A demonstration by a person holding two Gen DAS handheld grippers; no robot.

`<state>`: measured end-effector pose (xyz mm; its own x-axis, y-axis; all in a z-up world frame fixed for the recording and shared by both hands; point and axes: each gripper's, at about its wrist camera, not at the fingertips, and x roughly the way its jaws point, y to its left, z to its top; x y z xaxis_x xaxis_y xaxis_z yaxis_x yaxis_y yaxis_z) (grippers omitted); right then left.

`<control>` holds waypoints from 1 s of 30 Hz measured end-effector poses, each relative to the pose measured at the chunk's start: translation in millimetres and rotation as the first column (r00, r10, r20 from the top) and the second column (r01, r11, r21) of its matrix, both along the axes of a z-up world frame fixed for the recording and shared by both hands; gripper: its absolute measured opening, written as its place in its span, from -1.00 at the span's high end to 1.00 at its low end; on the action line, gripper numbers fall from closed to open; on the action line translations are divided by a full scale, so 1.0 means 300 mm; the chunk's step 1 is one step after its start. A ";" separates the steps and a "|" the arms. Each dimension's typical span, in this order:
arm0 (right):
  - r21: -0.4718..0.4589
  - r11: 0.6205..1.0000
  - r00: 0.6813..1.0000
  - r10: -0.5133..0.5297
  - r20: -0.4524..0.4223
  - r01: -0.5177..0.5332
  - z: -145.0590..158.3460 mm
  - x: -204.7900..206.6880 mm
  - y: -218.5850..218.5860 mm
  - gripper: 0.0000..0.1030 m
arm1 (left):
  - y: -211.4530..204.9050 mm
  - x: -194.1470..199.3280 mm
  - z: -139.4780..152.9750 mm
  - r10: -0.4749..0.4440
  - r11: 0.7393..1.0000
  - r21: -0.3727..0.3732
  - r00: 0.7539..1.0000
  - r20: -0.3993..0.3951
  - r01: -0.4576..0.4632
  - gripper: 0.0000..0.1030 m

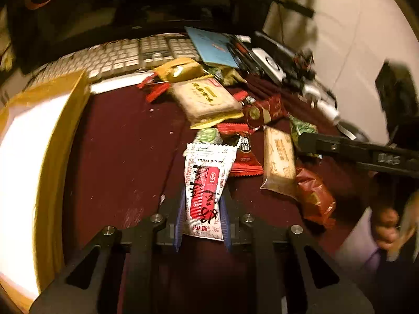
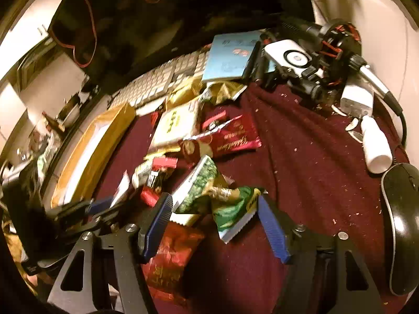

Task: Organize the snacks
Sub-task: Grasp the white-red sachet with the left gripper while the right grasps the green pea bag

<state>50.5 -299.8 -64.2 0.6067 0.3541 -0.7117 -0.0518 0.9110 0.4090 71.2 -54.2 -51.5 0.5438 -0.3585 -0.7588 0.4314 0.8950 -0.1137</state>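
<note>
While the left gripper (image 1: 203, 209) pinches the white-and-red snack packet (image 1: 207, 183) above the maroon cloth (image 1: 117, 144), its next move is likely the gold box (image 1: 65, 130), and the wide-open, empty right gripper (image 2: 214, 225) must close on the green packet (image 2: 230, 209).

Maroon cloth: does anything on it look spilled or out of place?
Yes. Pale crumbs lie scattered over the maroon cloth, thickest near the white bottle, which lies on its side. The snack packets lie in a loose, overlapping pile.
</note>
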 end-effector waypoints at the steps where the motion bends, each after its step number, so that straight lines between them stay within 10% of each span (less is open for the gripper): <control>1: -0.008 1.000 1.000 0.001 0.000 -0.001 0.000 0.007 0.002 -0.36 | 0.016 -0.002 0.007 0.010 1.000 -0.025 1.000 -0.007 -0.010 0.60; 8: -0.118 0.993 1.000 0.001 -0.002 -0.001 -0.003 0.031 0.056 -0.20 | 0.102 -0.076 0.093 0.064 0.983 -0.171 0.998 -0.003 -0.064 0.61; 11: -0.157 0.988 1.000 0.010 -0.005 -0.011 -0.002 0.024 0.077 0.36 | 0.123 -0.108 0.111 0.070 0.979 -0.191 0.998 -0.001 -0.069 0.61; 18: -0.068 0.997 1.000 -0.023 -0.008 0.023 0.011 0.011 0.043 0.25 | 0.147 -0.145 0.125 0.061 0.979 -0.197 0.998 0.006 -0.058 0.61; 22: -0.068 0.996 0.998 -0.060 0.011 0.061 0.042 0.029 0.051 -0.35 | 0.166 -0.152 0.136 0.079 0.975 -0.209 0.997 0.004 -0.076 0.61; 30: -0.171 0.981 0.995 -0.100 -0.023 0.095 0.016 0.068 0.088 0.21 | 0.219 -0.176 0.183 0.117 0.964 -0.246 0.993 0.029 -0.106 0.61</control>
<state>71.0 -273.3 -59.5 0.6089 0.1672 -0.7755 0.0508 0.9673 0.2485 18.5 11.6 3.5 0.6208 -0.4647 -0.6313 0.3399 0.8853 -0.3174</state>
